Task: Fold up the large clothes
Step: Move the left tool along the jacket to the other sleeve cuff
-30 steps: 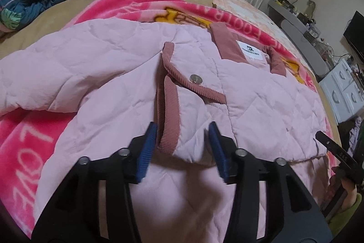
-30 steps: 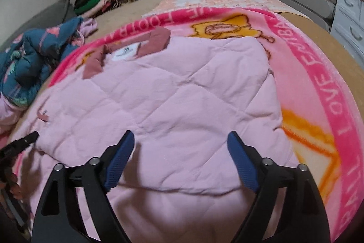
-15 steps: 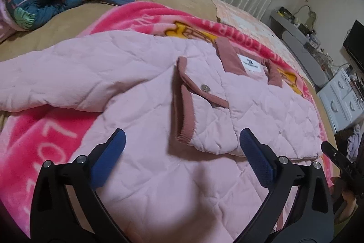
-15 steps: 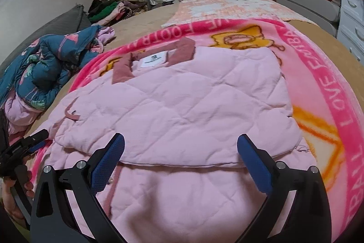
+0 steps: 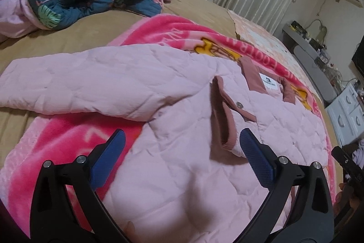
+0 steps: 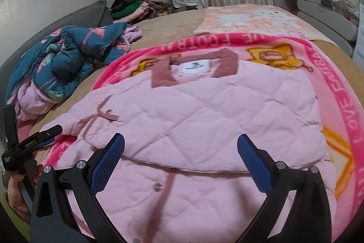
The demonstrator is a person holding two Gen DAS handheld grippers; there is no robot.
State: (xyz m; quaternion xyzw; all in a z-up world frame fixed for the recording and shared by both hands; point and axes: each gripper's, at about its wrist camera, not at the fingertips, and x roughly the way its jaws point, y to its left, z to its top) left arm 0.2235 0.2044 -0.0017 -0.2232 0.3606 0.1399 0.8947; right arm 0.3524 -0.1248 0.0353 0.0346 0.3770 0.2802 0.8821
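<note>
Both grippers, left [image 5: 182,154] and right [image 6: 180,154], have just opened wide, empty, backing off the pink jacket [image 6: 204,124]. Its puffy folded sleeve may spring back unweighted.

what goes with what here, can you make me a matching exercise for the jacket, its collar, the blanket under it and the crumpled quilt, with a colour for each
Column one:
1. quilted jacket
2. jacket collar
3. blanket under the jacket
4. crumpled quilt at the side of the bed

Column two:
A. dark teal with a flamingo and leaf print
B. hot pink with white lettering
C. dusty rose, darker than the body
D. pale pink

Pairs: 1-D, 2-C, 3-B, 4-A
</note>
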